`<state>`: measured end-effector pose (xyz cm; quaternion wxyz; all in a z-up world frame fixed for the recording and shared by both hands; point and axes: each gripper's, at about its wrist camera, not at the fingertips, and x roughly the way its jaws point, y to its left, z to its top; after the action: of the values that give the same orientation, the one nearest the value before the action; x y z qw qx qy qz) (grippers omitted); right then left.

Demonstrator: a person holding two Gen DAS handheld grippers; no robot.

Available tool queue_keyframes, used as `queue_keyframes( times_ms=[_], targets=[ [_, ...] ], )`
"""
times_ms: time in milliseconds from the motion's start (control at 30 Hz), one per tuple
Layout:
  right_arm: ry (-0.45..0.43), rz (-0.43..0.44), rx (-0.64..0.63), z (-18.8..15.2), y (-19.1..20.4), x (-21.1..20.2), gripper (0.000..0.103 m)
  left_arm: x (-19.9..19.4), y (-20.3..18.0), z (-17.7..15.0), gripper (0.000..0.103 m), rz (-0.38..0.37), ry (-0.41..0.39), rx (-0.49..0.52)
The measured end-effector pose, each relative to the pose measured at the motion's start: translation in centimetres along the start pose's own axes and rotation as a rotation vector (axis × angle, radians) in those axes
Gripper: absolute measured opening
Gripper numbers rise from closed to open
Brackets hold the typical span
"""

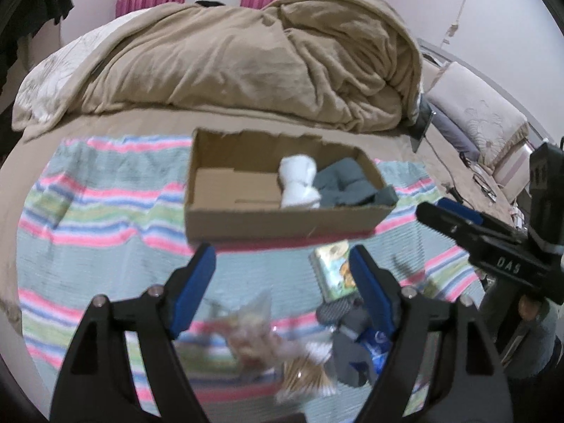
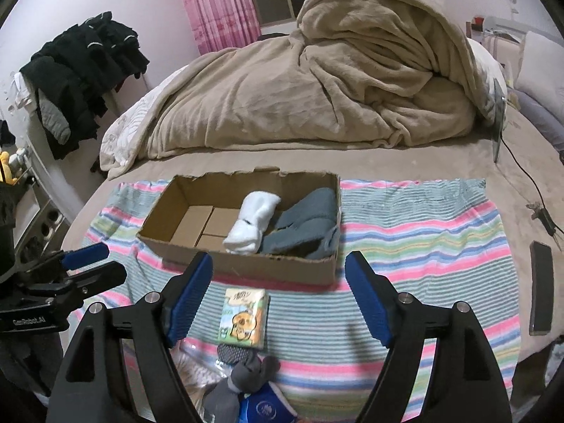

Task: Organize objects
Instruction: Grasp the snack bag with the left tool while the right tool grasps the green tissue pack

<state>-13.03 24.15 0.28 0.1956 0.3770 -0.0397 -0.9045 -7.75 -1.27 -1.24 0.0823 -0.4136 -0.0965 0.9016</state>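
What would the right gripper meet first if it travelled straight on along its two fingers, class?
Probably the tissue packet, which lies on the striped towel between the open fingers of the right gripper. The cardboard box sits just beyond it. Depth is unclear, so a higher path might reach the box first.

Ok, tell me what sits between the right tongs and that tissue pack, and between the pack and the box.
Nothing visible blocks either. The right tongs hang open above the tissue pack, and only bare striped towel separates it from the cardboard box, whose left half is free.
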Motion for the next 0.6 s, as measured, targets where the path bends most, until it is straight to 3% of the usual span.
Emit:
queue_keyframes(
  times_ms=[267,600],
  targets=[
    [0.036,0.025,-0.022,-1.7,0.9,0.3,0.080,1.3,1.6,-3.6,0.079,0.065,0.089,-0.045],
    [0.094,0.058,-0.051,-3.5,1.7,2.2,0.080,3.4,1.9,-6.3,0.079,0.086,0.160,-0.096]
  ],
)
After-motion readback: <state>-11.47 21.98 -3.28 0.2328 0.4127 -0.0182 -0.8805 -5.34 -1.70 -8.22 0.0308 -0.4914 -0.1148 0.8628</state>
